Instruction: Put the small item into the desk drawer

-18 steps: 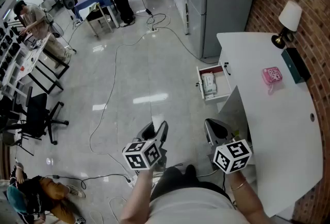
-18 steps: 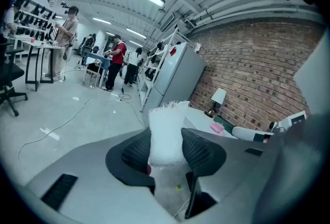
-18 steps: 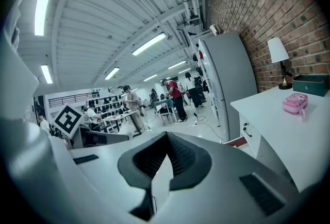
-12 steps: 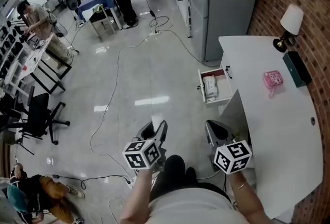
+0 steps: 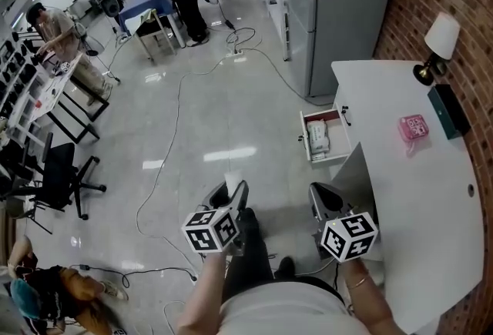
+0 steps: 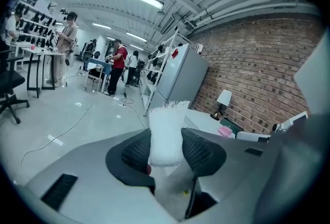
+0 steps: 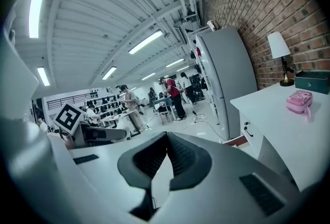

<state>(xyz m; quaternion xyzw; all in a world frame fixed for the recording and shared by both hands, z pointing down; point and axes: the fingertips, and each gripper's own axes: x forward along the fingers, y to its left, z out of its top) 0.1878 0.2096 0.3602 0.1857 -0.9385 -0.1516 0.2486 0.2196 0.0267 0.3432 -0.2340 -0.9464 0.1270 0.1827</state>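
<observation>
My left gripper is shut on a small white packet with a frayed top edge; the packet stands upright between the two pads. In the head view the left gripper hangs over the floor, left of the white desk. The desk drawer stands pulled open at the desk's far left side, well ahead of both grippers, with a white item lying inside. My right gripper is held near the desk's front corner. Its jaws are shut with nothing between them.
On the desk sit a pink item, a dark green box and a lamp by the brick wall. A grey fridge stands beyond the desk. Cables trail across the floor. People work at tables at the far left.
The view has shifted a little as the person steps forward, one leg swinging ahead between the grippers. Both grippers keep their pose and the packet stays held.
</observation>
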